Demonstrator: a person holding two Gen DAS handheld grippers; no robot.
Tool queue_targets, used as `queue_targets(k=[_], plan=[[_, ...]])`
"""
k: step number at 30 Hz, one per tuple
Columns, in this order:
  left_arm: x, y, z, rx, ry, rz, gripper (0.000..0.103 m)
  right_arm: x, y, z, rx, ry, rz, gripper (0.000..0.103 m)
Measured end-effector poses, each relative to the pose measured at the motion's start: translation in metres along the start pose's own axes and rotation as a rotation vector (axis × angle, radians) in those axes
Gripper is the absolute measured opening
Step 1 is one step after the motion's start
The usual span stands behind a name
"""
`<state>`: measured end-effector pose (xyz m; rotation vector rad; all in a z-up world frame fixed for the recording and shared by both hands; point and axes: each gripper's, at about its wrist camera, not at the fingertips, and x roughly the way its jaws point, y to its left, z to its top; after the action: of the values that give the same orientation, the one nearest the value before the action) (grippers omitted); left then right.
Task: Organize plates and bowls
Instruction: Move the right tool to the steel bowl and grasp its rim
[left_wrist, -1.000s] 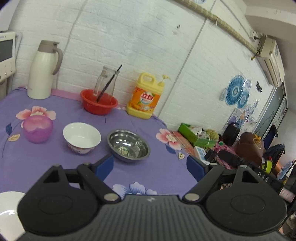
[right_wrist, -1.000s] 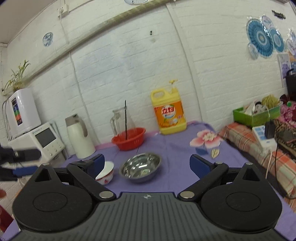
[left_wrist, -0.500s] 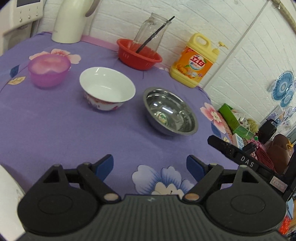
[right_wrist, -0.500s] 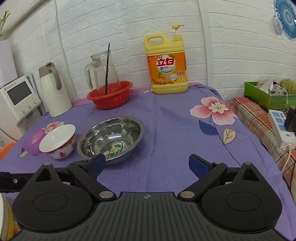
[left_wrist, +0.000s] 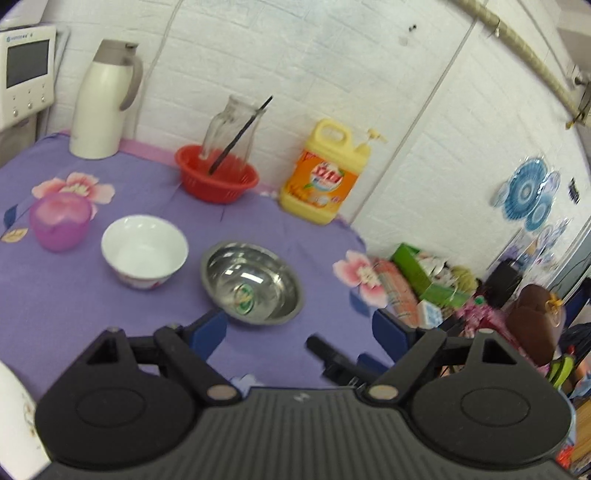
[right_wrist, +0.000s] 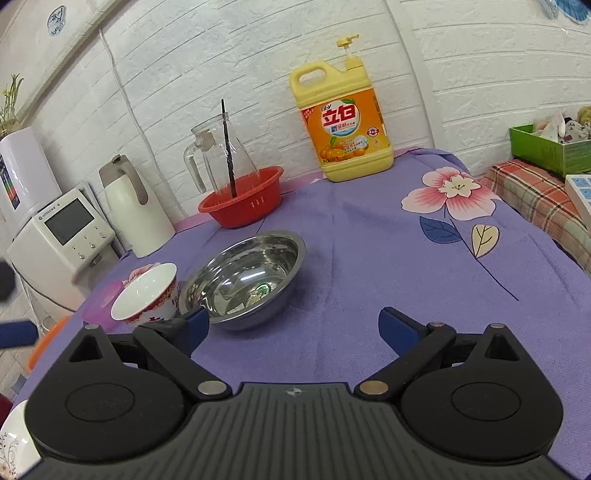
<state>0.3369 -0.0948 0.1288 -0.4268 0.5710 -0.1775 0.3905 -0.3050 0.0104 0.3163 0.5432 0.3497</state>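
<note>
I've got both grippers wide apart and holding nothing, a ready stance for taking a rim, I'd say. My right gripper (right_wrist: 293, 328) hangs low over the purple cloth (right_wrist: 369, 258); the steel bowl (right_wrist: 243, 280) sits just ahead of its left finger (right_wrist: 197, 326), nearly touching, and the white bowl (right_wrist: 146, 293) is right beside the steel one, farther out to the left. That steel rim looks like the natural first grab for stacking.

From my left gripper (left_wrist: 299, 328), the steel bowl (left_wrist: 253, 282) lies ahead, between the jaws but toward the left finger. The white bowl (left_wrist: 144, 251) is ahead-left, then the pink cup (left_wrist: 59, 221) beyond it. A white plate edge (left_wrist: 14, 413) peeks in at the near left.

Watch this: my other gripper's dark tip (left_wrist: 332, 360) pokes in between the left jaws, so the two could clash. The red basket (right_wrist: 243, 201), glass jug (right_wrist: 218, 155), soap bottle (right_wrist: 343, 114) and flask (right_wrist: 133, 206) stand far ahead, clear of the work.
</note>
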Motion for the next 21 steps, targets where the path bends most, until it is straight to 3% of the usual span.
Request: queue_targets(k=[4, 10, 15, 21], plan=[[0.015, 0.011, 0.0, 0.012, 0.034, 0.032, 0.086, 0.01, -0.004, -0.005, -0.021, 0.024, -0.062, 0.103], [0.048, 0.03, -0.024, 0.027, 0.106, 0.05, 0.086, 0.016, -0.002, -0.009, -0.037, 0.043, -0.063, 0.103], [0.081, 0.05, -0.028, -0.081, 0.143, 0.041, 0.086, 0.017, -0.003, -0.008, -0.033, 0.056, -0.069, 0.103], [0.11, 0.083, -0.017, -0.287, 0.134, 0.079, 0.086, 0.027, 0.016, 0.015, -0.154, 0.06, -0.147, 0.103]])
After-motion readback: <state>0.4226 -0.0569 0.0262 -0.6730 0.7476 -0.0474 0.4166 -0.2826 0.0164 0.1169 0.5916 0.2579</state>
